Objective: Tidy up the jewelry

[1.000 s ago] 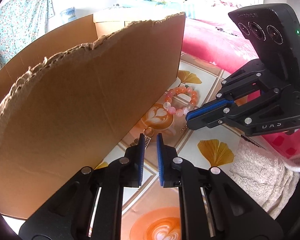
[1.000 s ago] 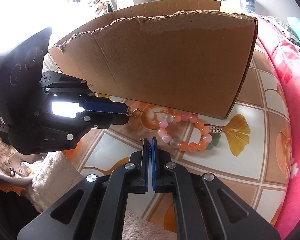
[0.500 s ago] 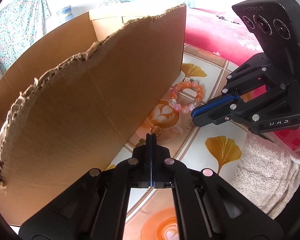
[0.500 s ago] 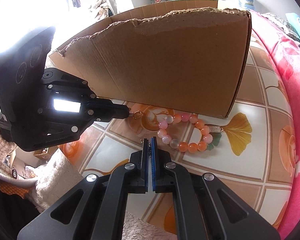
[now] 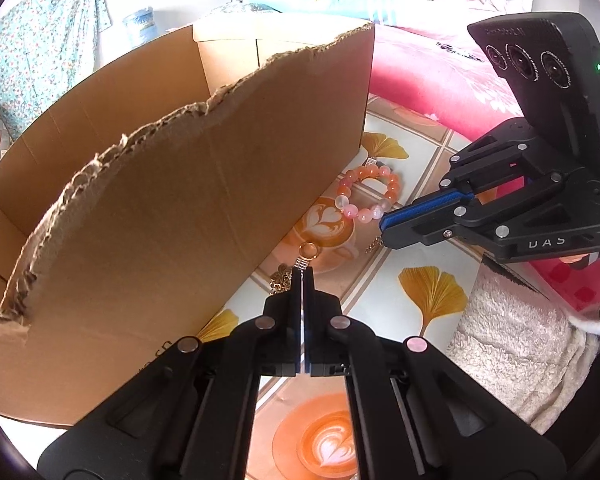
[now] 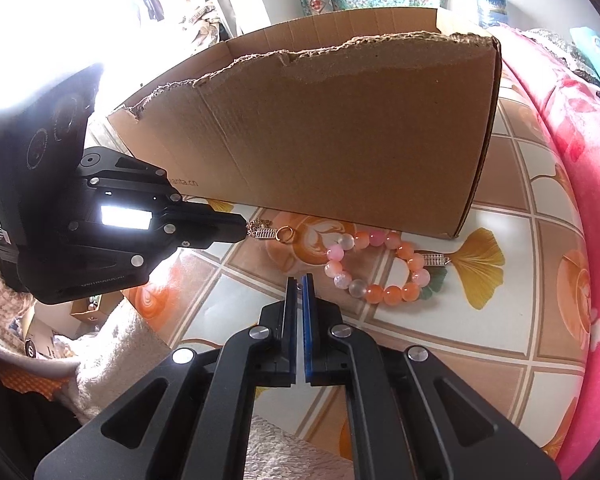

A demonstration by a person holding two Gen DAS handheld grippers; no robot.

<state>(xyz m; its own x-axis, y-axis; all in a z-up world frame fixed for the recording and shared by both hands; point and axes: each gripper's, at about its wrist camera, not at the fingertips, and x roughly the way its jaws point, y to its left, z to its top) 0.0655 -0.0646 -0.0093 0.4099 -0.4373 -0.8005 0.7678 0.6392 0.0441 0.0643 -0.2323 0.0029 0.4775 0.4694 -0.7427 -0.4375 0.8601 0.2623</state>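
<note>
the cardboard box (image 5: 172,208) is the landmark here: plain brown corrugated board, matte, its near wall torn along the top into a ragged, fibrous edge, with small printed lettering low on that wall. it stands on a glossy tablecloth (image 6: 500,320) printed with tile squares, yellow ginkgo leaves and orange latte-art cups.

just in front of the box's near wall, toward its right corner, lies the bead bracelet (image 6: 380,268): a loop of smooth round beads, mostly orange, some pink and a few frosted clear ones, with a small silvery bar charm on its far side. it rests flat on the cloth, close to the wall but apart from both tongs.

the left gripper (image 5: 302,276) is clenched on a small gold-coloured trinket (image 6: 274,234): a short ribbed metal piece ending in a round ring, with a bit of fine chain hanging beside it. it sits right by the foot of the box wall, left of the bracelet. its jaws have just been closing, with that trinket between them.

the right gripper (image 6: 299,280) has its 2 blue-lined fingers drawn together; a tiny metallic speck shows at the tips, possibly a bit of chain, but it is too small to be sure. its tips lie in front of the box, just beside the bracelet's nearest beads.

a fluffy cream sleeve (image 5: 512,352) shows behind the right tool.
</note>
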